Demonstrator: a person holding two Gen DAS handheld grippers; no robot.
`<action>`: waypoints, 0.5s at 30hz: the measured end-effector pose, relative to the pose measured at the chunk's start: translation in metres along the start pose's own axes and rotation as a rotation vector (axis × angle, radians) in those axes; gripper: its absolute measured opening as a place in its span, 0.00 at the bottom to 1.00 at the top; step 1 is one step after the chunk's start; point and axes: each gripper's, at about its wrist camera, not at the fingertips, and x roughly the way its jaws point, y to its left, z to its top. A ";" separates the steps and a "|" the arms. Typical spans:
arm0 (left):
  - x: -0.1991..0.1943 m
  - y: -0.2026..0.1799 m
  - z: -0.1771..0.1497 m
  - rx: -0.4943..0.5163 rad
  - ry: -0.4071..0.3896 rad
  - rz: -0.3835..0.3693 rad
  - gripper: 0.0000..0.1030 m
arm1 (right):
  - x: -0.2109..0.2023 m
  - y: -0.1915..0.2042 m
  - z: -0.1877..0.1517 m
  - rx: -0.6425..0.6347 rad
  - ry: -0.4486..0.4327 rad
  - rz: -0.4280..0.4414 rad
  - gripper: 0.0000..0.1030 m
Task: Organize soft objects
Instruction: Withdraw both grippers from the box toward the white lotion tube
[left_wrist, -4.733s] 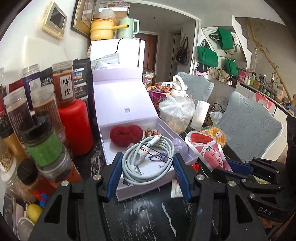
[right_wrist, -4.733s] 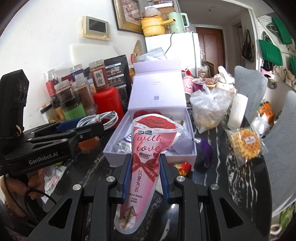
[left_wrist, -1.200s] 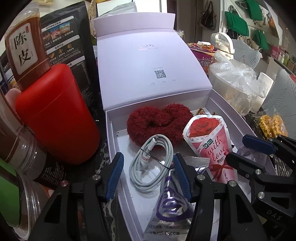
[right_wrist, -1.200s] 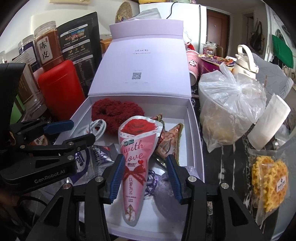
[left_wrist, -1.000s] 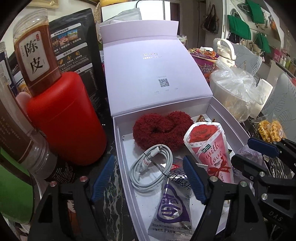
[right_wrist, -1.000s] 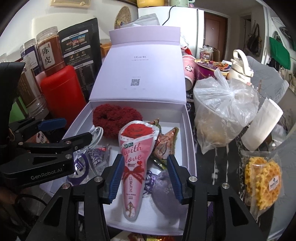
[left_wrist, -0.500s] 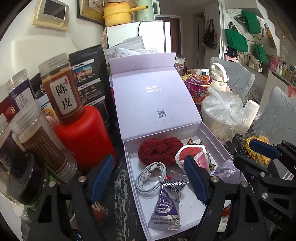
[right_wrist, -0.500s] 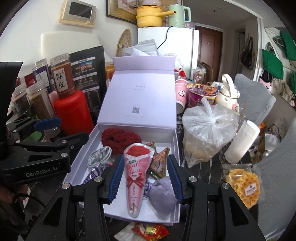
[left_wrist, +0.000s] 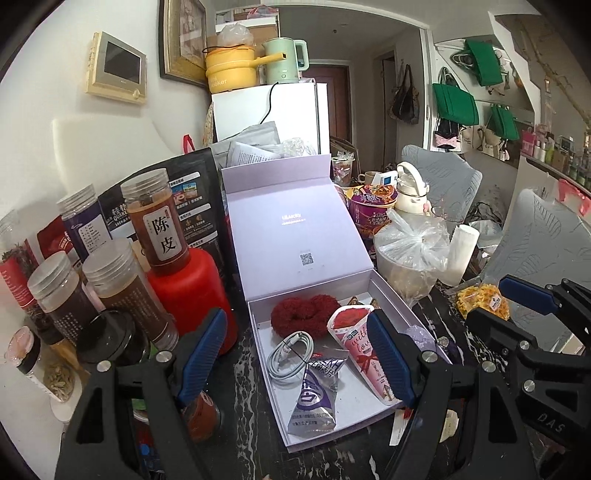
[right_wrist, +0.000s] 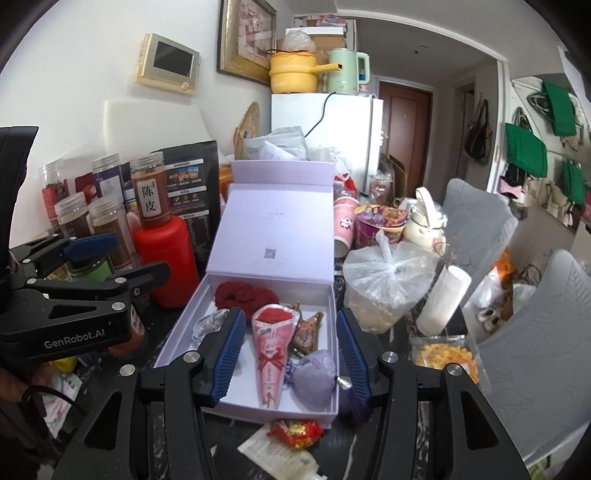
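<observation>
An open lilac box (left_wrist: 255, 332) (right_wrist: 173, 341) stands on the dark marble table with its lid up. Inside lie a red fluffy scrunchie (left_wrist: 304, 314) (right_wrist: 243, 293), a coiled white cable (left_wrist: 290, 356), a purple foil packet (left_wrist: 314, 402), a pink "with love" cone packet (left_wrist: 364, 354) (right_wrist: 271, 354), a patterned pouch (right_wrist: 306, 334) and a lilac pouch (right_wrist: 314, 376). My left gripper (left_wrist: 295, 362) is open and empty, above and in front of the box. My right gripper (right_wrist: 290, 354) is open and empty, also in front of the box.
Spice jars (left_wrist: 122, 288) and a red canister (left_wrist: 184, 295) crowd the box's left side. A tied plastic bag (left_wrist: 413, 254), a white roll (left_wrist: 460, 254) and a waffle packet (right_wrist: 443, 354) lie to the right. A red candy wrapper (right_wrist: 295, 432) lies in front of the box.
Both grippers let go of the cable and the pink packet in the box, opened, and have pulled back and up away from the box.
</observation>
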 end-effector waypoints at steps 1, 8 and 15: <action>-0.004 -0.001 -0.001 0.001 -0.004 0.000 0.76 | -0.005 0.001 -0.001 0.000 -0.005 -0.003 0.51; -0.032 -0.007 -0.010 0.011 -0.023 -0.029 0.77 | -0.041 0.002 -0.010 -0.001 -0.044 -0.025 0.60; -0.050 -0.016 -0.026 0.027 -0.021 -0.044 0.77 | -0.065 0.002 -0.027 0.015 -0.050 -0.051 0.64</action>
